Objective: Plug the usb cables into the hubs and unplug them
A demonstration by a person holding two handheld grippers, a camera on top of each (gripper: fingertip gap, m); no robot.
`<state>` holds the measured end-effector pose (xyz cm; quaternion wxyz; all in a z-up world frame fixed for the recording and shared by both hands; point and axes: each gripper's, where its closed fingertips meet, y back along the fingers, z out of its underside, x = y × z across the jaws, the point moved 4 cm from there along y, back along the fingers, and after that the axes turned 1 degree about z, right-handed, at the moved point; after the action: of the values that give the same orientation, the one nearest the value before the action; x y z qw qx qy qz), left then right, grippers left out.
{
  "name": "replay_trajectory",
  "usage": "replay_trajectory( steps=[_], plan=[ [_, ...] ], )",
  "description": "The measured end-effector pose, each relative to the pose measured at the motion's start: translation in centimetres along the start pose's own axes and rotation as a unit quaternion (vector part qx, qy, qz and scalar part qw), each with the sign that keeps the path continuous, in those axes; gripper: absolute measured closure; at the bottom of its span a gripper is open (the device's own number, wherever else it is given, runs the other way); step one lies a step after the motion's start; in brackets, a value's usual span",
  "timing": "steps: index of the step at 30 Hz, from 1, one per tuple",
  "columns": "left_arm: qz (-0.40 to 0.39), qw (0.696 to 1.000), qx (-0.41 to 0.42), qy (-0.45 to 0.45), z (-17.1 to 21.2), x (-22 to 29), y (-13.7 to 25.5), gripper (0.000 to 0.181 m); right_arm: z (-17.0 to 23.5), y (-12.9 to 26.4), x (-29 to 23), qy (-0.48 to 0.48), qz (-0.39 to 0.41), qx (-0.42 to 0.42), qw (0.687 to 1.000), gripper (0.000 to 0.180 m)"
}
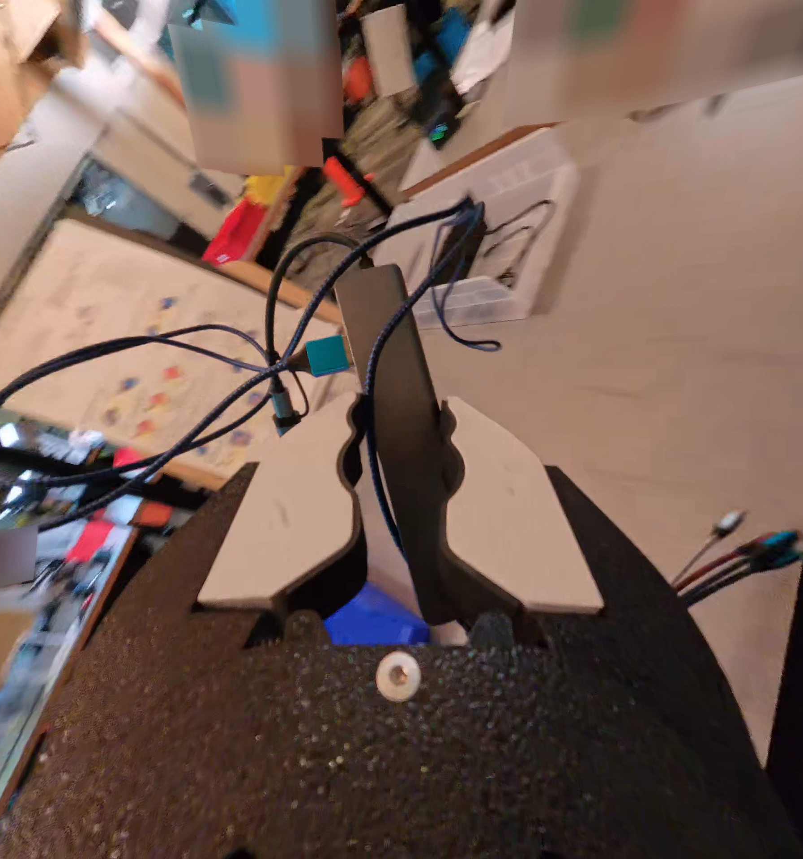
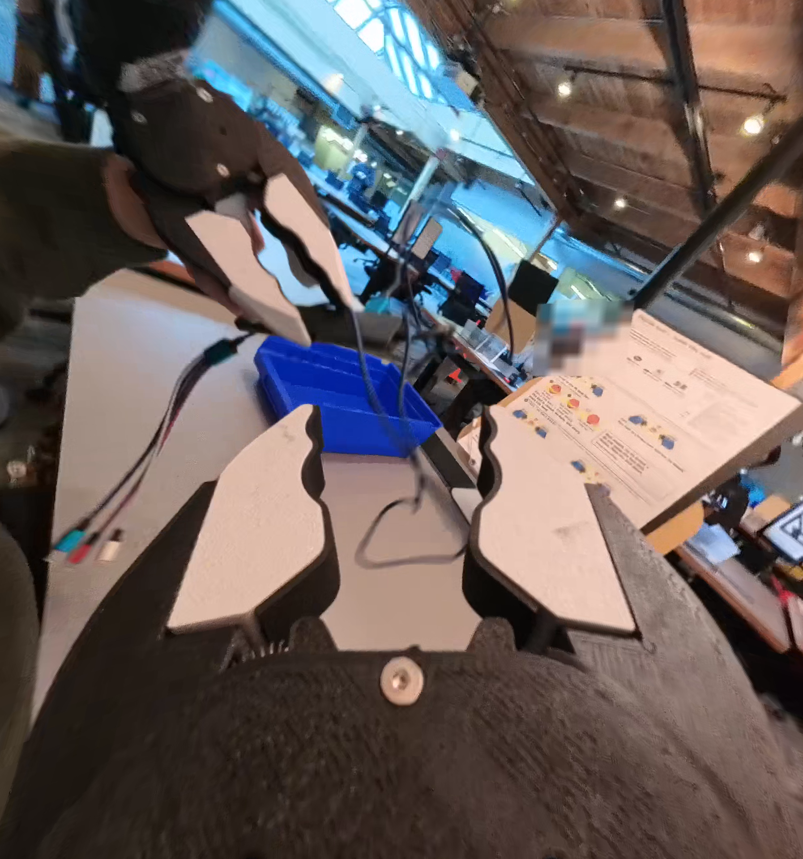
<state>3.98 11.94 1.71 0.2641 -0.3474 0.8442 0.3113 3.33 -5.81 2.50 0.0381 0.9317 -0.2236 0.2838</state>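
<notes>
The left gripper (image 1: pixel 399 469) pinches the hub (image 1: pixel 390 372) – long axis toward twelve o'clock – while the right gripper (image 2: pixel 397 469), jaws spread and empty, waits nearby.

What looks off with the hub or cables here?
The left gripper holds the dark hub with a braided cable caught between its fingers beside the hub. Cables cross in a tangle by the teal plug.

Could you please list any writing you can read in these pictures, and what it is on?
Printed sheets: text and coloured icons, too small and blurred to read.
Black-and-white marker tag: a pattern, no words.
Hub and blue bin: no writing visible.
</notes>
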Motion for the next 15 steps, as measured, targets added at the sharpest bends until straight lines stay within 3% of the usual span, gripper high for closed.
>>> replay_trajectory(
  steps=[1,6,8,11,15],
  plan=[
    [0.032,0.999,0.015,-0.008,1.0,1.4,-1.5,0.151,1.1,-0.2,0.0,0.016,-0.016,-0.013,1.0,0.114],
    [0.151,0.985,0.062,-0.045,7.0,7.4,-8.7,0.151,9.2,-3.8,-0.5,-0.069,-0.114,-0.082,0.988,0.108],
    [0.169,0.982,0.072,-0.035,8.5,8.9,-10.4,0.152,11.5,-4.8,-1.4,-0.097,-0.159,-0.074,0.98,0.117],
    [0.168,0.982,0.064,-0.05,10.2,10.2,-11.5,0.152,14.4,-5.4,-4.0,-0.074,-0.236,-0.111,0.963,0.122],
    [0.18,0.98,0.026,-0.083,11.7,11.7,-11.9,0.152,17.8,-6.4,-6.5,0.0,-0.269,-0.203,0.942,0.124]
  ],
)
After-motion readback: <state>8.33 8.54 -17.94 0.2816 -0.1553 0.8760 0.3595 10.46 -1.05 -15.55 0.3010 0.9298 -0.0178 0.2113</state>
